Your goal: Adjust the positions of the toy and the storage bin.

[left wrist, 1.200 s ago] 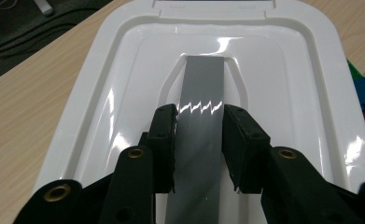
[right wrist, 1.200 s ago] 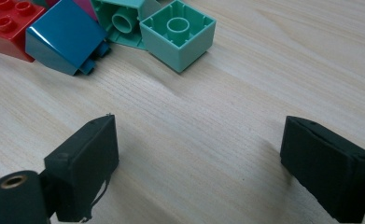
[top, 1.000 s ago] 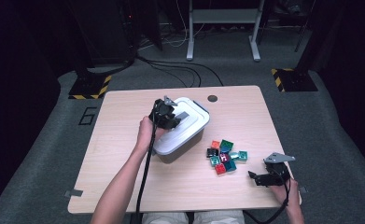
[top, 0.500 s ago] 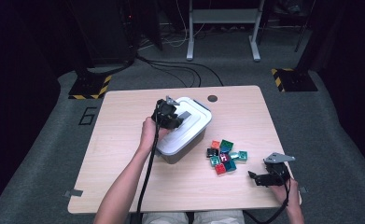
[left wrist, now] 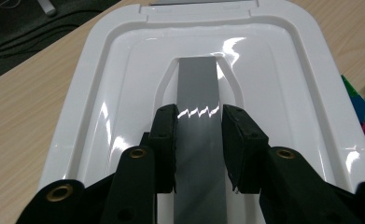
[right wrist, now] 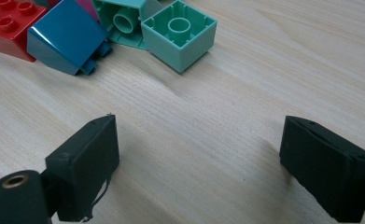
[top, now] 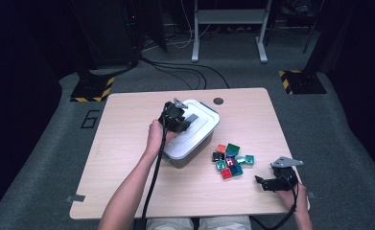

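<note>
Here the left claw (left wrist: 199,140) pinches the grey handle (left wrist: 198,88) on the white lid (top: 194,127) of the box (top: 187,155), left of desk (top: 127,143) centre. Blocks (top: 230,160) lie at the box's four o'clock; the right claw (right wrist: 199,163) rests wide, holding nothing. Judged best: lift straight up, grip centred, lid kept level

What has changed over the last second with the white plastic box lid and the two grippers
Little has changed. The left gripper stays clamped on the grey handle strip of the white plastic box lid, in much the same spot. The right gripper stays open on the wooden table, beside the unmoved coloured toy bricks.
</note>
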Demonstrator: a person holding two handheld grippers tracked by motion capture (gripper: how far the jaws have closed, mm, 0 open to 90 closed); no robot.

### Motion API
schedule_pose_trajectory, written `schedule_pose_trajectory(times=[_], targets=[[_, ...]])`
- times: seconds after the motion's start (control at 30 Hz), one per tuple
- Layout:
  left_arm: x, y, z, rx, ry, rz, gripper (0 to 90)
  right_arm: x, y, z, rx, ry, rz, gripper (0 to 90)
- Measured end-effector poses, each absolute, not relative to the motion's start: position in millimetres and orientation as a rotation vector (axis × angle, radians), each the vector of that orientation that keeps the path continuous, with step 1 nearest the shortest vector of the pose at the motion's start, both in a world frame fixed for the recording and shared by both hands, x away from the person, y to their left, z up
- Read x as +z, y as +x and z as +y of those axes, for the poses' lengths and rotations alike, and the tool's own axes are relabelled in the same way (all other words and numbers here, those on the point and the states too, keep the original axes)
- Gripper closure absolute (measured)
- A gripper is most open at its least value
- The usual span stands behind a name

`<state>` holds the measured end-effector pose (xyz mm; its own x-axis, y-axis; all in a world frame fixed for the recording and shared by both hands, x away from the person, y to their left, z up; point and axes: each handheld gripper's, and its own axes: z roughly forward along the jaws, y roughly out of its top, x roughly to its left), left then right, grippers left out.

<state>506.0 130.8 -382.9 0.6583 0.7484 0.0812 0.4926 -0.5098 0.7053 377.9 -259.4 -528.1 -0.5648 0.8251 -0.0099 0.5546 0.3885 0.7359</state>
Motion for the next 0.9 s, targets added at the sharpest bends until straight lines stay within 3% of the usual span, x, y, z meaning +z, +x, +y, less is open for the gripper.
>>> schedule_pose_trajectory(times=[0.9], targets=[[-352,498,168,0.580,2.165,0.977,66.5,-528,378,-259,0.991,1.196,2.278,11.3]])
